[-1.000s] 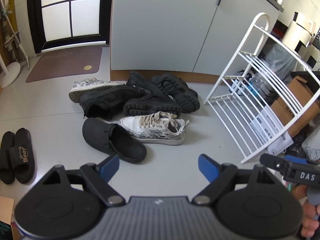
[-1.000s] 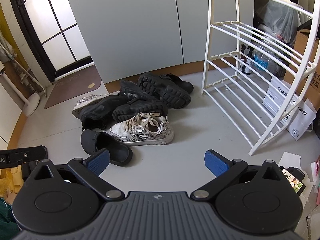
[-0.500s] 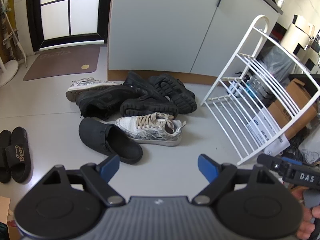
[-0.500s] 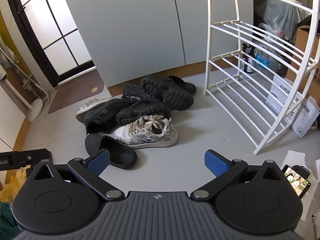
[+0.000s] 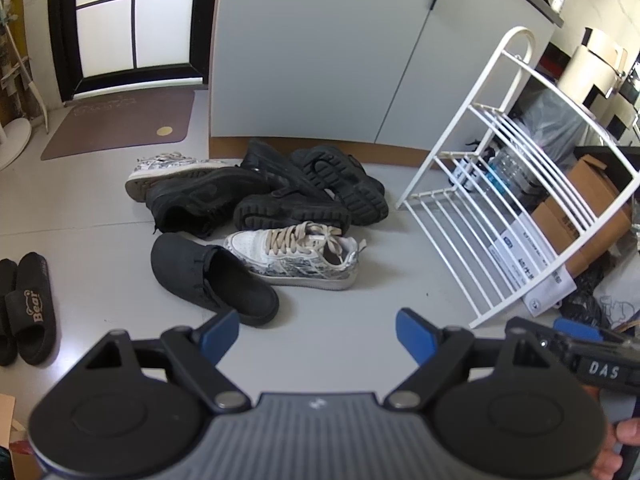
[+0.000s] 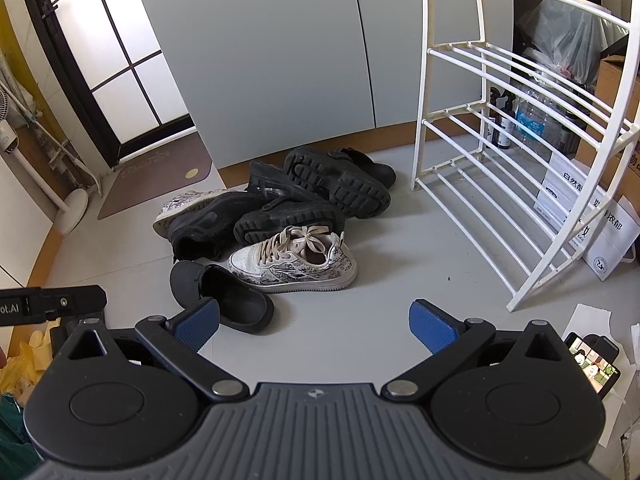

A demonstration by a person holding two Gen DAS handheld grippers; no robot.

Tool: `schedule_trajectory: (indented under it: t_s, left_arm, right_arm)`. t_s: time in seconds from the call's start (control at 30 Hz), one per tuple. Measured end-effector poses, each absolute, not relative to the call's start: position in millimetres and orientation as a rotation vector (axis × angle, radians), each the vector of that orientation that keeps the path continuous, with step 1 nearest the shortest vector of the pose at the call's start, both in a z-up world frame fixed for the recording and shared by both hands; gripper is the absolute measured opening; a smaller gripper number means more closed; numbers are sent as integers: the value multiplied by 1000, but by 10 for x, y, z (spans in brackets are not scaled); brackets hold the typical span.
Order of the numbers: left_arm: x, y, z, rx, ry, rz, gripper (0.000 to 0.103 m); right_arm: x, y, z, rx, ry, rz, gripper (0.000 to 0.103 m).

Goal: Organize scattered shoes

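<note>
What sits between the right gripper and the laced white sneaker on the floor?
Nothing visible: bare floor lies between the open right gripper and the white sneaker. The black slip-on lies beside it, toward the left jaw.

A heap of shoes [image 5: 260,208] lies on the floor [image 5: 340,312] before the cabinet [image 5: 320,48]. At the heap's near edge a sneaker [image 5: 296,256] lies on its sole, with a slip-on [image 5: 208,276] touching its left side. The shoe rack [image 5: 500,184] stands to the right of the heap, apart from it. A pair of slides [image 5: 24,304] lies well to the left. The doormat [image 5: 120,124] lies behind the heap, to the left, before the door [image 5: 132,20].
</note>
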State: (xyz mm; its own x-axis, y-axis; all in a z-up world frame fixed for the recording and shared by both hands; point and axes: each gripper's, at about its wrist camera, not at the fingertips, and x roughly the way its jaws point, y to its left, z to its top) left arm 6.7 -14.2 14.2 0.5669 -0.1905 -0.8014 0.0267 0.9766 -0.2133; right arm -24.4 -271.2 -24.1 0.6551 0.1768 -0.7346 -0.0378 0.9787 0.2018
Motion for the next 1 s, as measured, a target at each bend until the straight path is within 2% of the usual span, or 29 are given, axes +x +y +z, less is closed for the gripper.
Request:
schedule_trajectory:
  t_s: [1.0]
  left_arm:
    - [460,-190,-17,-161,996,-153,87]
  right_arm:
    - [201,-2783,-326,86,904,145,103]
